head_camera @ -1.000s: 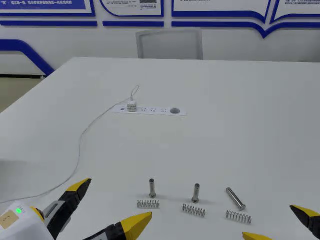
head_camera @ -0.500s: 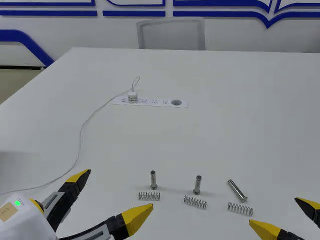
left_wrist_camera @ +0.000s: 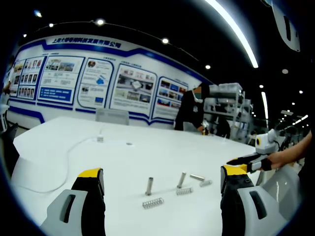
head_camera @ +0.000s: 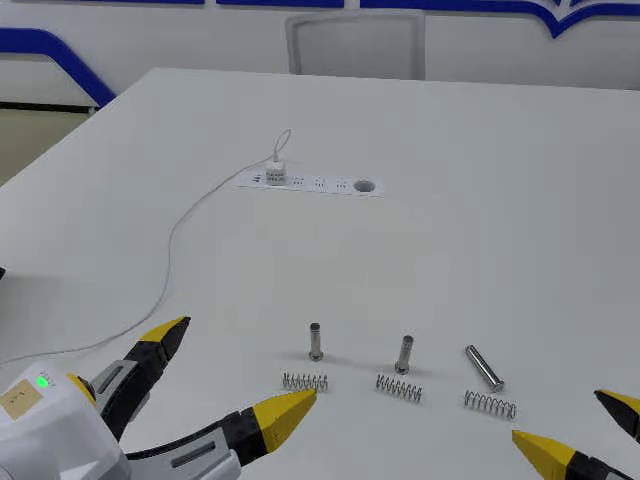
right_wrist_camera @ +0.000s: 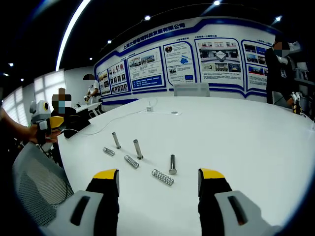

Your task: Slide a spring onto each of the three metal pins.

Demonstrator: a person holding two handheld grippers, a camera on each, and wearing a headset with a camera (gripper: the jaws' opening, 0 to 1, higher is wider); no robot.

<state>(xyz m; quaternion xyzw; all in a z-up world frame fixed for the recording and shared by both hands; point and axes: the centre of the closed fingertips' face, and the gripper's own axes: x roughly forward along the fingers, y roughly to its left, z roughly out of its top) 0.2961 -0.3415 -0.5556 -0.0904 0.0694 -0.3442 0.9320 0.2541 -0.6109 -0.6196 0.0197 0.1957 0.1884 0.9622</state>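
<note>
Three metal pins stand in a row near the table's front edge: the left pin [head_camera: 316, 341] and the middle pin [head_camera: 404, 354] are upright, and the right pin [head_camera: 483, 367] lies tilted. A spring lies in front of each: left spring [head_camera: 305, 381], middle spring [head_camera: 399, 388], right spring [head_camera: 490, 404]. My left gripper [head_camera: 232, 372] is open, low and left of the left spring, holding nothing. My right gripper [head_camera: 578, 427] is open, right of the right spring. The left gripper view looks between its own open jaws at the pins [left_wrist_camera: 149, 186]. The right gripper view does the same [right_wrist_camera: 173, 164].
A white power strip [head_camera: 310, 184] with a plug and a long cable [head_camera: 170, 250] lies mid-table. A chair [head_camera: 355, 45] stands at the far edge. People stand in the background of the gripper views.
The head camera has tilted down, so the whole picture has shifted. Pins, springs and both grippers keep their places relative to one another.
</note>
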